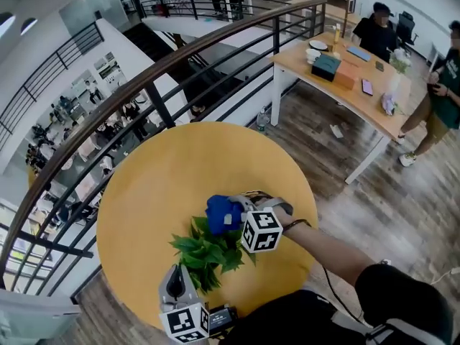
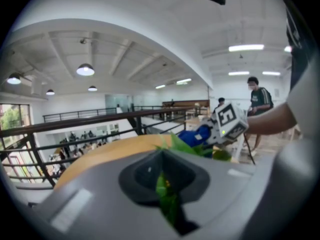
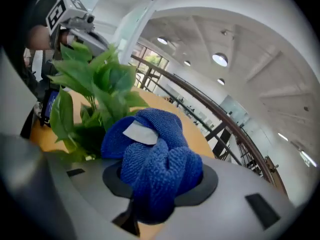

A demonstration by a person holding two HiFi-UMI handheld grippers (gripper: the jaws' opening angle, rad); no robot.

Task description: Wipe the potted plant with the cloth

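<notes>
A small potted plant (image 1: 205,254) with green leaves stands on the round yellow table (image 1: 158,185), near its front edge. My right gripper (image 1: 233,212) is shut on a bunched blue cloth (image 1: 221,213), which rests against the plant's far side, on its top leaves. In the right gripper view the cloth (image 3: 155,164) fills the jaws, with the plant (image 3: 90,94) just left of it. My left gripper (image 1: 177,277) reaches in from the near side. In the left gripper view it (image 2: 167,204) is shut on a green leaf (image 2: 166,194). The pot is hidden by foliage.
A dark metal railing (image 1: 180,63) curves close behind the table, with an open drop beyond it. At the back right stands a wooden desk (image 1: 345,77) with several items, and people sit and stand around it. Wood flooring (image 1: 374,207) lies to the right.
</notes>
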